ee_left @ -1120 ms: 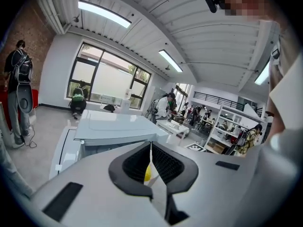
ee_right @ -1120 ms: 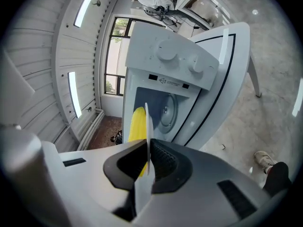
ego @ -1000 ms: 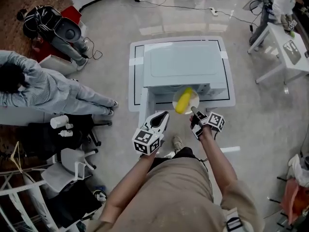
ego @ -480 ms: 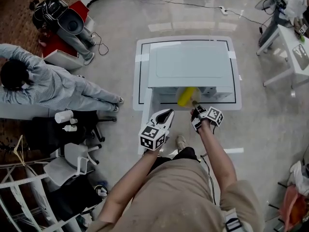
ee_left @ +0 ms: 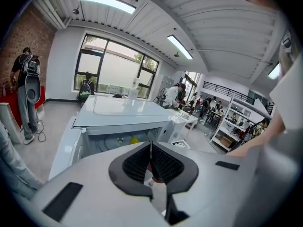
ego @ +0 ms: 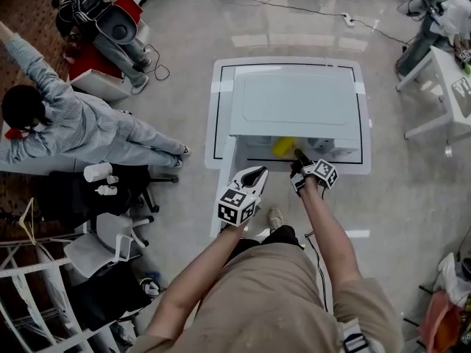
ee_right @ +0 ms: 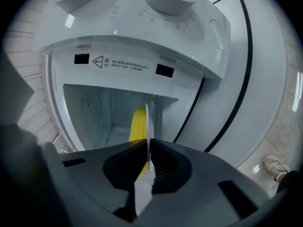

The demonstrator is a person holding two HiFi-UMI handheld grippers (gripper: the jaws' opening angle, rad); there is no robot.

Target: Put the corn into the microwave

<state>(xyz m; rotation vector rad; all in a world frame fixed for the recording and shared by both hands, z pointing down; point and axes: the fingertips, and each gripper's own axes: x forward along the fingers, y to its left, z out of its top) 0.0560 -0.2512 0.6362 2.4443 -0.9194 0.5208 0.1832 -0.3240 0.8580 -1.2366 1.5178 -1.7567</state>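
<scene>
The white microwave (ego: pixel 294 101) stands on the floor with its door (ego: pixel 224 190) swung open to the left. My right gripper (ego: pixel 300 157) is at the mouth of the opening, shut on the rim of a thin white plate (ee_right: pixel 147 122) that shows edge-on. The yellow corn (ego: pixel 283 146) lies on that plate, half under the microwave's top; in the right gripper view the corn (ee_right: pixel 138 124) sits inside the cavity (ee_right: pixel 94 112). My left gripper (ego: pixel 254 173) hangs beside the door with its jaws together and nothing in them; from it the corn (ee_left: pixel 134 140) shows in the opening.
A black taped rectangle (ego: pixel 217 109) frames the microwave on the floor. A person in a striped shirt (ego: pixel 81 123) sits at the left by dark chairs (ego: pixel 110 190). A white table (ego: pixel 449 87) stands at the right, a red and black machine (ego: pixel 110 28) at the top left.
My right gripper has carried the plate and corn forward and down into the microwave opening, so most of the corn is now under the top. The left gripper has sunk a little.
</scene>
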